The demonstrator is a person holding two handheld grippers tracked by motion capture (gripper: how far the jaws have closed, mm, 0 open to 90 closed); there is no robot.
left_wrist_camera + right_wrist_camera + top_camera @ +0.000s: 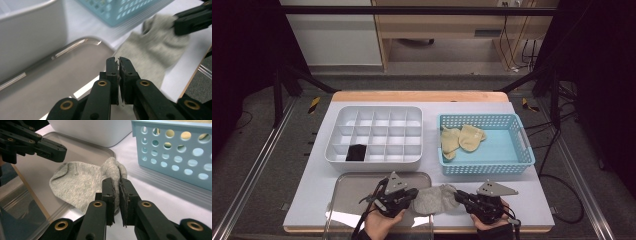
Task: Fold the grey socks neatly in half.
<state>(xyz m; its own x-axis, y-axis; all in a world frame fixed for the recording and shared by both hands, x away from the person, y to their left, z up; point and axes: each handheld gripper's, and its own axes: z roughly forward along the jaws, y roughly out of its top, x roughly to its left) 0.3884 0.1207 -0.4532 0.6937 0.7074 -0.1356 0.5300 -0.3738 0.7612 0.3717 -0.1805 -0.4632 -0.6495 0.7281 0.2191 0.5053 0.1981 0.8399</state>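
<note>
the grey sock (432, 198) lies at the near edge of the table, its left part over the right rim of the metal tray (362, 186) and its right end bunched on the white table (522, 197), near the blue basket (484, 167). the right gripper (117, 185) has its jaws nearly together, pinching the bunched right end of the sock. the left gripper (118, 65) sits over the tray at the sock's left edge, its jaws narrow with a thin gap and nothing between them.
</note>
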